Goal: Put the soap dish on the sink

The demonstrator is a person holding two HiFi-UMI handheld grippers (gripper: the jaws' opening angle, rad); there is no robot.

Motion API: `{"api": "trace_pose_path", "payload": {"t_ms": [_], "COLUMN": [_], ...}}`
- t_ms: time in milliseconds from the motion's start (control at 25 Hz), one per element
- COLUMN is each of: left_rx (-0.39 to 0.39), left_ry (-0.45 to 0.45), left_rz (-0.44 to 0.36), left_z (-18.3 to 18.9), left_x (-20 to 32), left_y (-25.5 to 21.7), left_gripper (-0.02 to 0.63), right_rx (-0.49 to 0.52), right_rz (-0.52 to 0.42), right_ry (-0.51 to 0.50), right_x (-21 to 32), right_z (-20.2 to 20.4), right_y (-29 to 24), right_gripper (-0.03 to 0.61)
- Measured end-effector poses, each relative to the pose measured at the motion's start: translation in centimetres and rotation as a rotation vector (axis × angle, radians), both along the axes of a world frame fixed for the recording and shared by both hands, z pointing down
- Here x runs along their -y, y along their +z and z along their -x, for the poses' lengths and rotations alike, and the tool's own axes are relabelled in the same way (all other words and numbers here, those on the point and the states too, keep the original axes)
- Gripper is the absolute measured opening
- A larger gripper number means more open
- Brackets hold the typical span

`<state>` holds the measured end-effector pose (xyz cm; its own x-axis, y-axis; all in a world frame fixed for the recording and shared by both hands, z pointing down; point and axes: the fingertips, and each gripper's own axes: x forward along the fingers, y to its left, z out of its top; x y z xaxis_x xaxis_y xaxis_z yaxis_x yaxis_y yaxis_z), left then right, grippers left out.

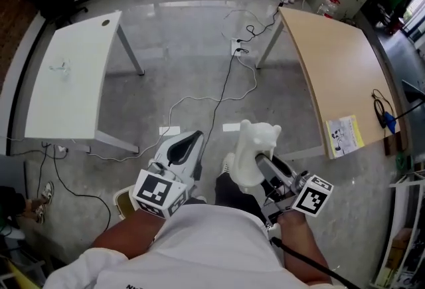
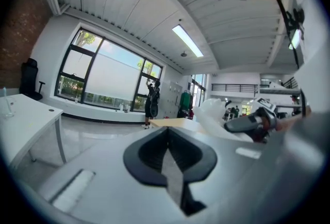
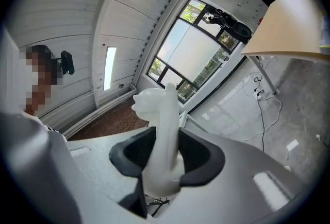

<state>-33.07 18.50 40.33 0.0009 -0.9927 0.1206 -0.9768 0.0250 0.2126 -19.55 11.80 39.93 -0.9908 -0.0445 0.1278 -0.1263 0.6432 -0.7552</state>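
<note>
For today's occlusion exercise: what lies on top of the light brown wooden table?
On the light brown wooden table lie a printed yellow-and-white sheet and a black cable with a blue end, both near its near end. The tabletop hides whatever is beneath it.

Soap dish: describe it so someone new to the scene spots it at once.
In the head view, find the grey floor between the white table and the wooden table. Lower down, above the person's white shirt, the right hand-held gripper clamps the soap dish. It is the only glossy white, lumpy, animal-like piece there; the left hand-held gripper beside it holds nothing.
</note>
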Motion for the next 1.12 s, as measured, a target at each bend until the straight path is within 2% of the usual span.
{"api": "trace_pose_path", "payload": {"t_ms": [240, 480, 680, 840, 1120], "left_rx": [0.0, 0.01, 0.007, 0.013, 0.024], "left_ry": [-0.091, -0.155, -0.189, -0.198, -0.22], "left_rz": [0.04, 0.045, 0.016, 0.01, 0.061], "left_z": [4.0, 6.1, 7.7, 8.1, 9.8], "left_x": [3.6, 11.4, 17.0, 19.4, 21.4], "left_y": [0.4, 0.0, -1.2, -1.6, -0.6], "left_gripper": [0.006, 0.006, 0.006, 0.006, 0.006], "right_rx": [-0.007, 0.01, 0.013, 0.014, 0.009], "right_rz": [0.02, 0.032, 0.028, 0.04, 0.07], "right_ry": [-0.046, -0.098, -0.153, -0.159, -0.174], "right_x": [5.9, 14.7, 19.8, 22.5, 25.1], "right_z": [3.2, 6.0, 8.2, 8.9, 10.8], "right_y": [0.8, 1.0, 0.6, 0.9, 1.9], "right_gripper": [0.141, 0.141, 0.141, 0.14, 0.141]}}
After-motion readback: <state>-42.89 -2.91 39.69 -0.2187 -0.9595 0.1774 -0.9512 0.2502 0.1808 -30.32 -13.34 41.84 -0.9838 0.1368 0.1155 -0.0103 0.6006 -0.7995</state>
